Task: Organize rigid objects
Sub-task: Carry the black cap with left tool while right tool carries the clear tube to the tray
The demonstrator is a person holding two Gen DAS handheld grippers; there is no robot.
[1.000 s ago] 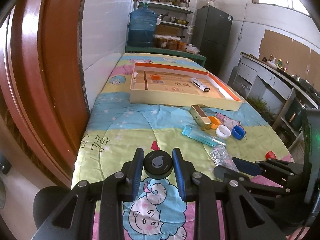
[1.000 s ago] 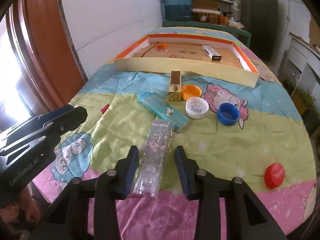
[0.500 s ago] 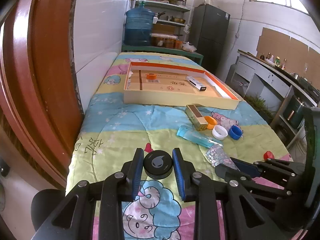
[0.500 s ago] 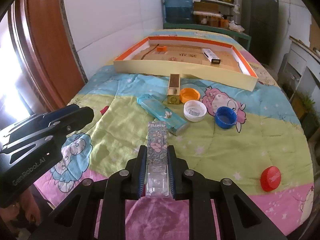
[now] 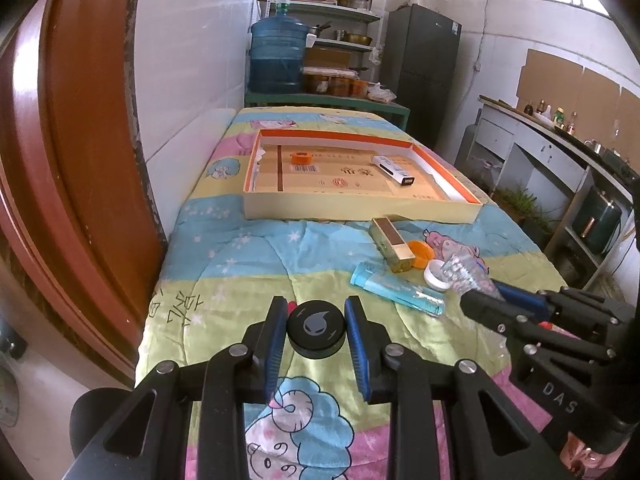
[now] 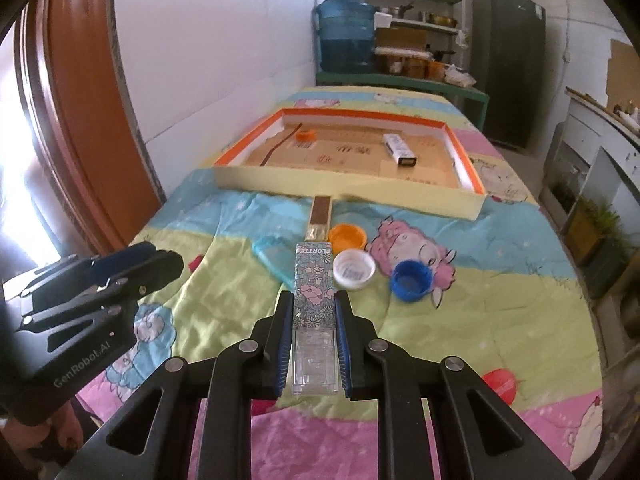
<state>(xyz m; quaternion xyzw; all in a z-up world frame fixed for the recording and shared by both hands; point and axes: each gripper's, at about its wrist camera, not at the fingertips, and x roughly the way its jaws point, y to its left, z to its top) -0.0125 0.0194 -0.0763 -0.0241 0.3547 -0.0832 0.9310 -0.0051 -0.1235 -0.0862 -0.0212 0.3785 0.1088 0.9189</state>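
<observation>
My left gripper (image 5: 316, 312) is shut on a black round cap (image 5: 316, 328) above the near end of the quilt. My right gripper (image 6: 314, 308) is shut on a clear flower-printed box (image 6: 314, 300) and holds it off the quilt; in the left wrist view that box (image 5: 464, 276) shows at the right. On the quilt lie a teal flat case (image 5: 396, 288), a gold box (image 5: 392, 244), an orange cap (image 6: 347, 237), a white cap (image 6: 354, 270), a blue cap (image 6: 411, 280) and a red cap (image 6: 500, 384). The orange-rimmed tray (image 6: 348, 184) further back holds a small orange cap (image 6: 306, 135) and a white box (image 6: 400, 150).
A brown wooden door (image 5: 72, 160) and white wall run along the left. Behind the bed stand a blue water jug (image 5: 276, 60), shelves (image 5: 332, 4) and a dark fridge (image 5: 424, 68). A counter (image 5: 560, 144) lines the right side.
My right gripper shut on the flower-printed box and lifted it off the quilt. The left gripper kept the black cap and its view drew back a little from the tray.
</observation>
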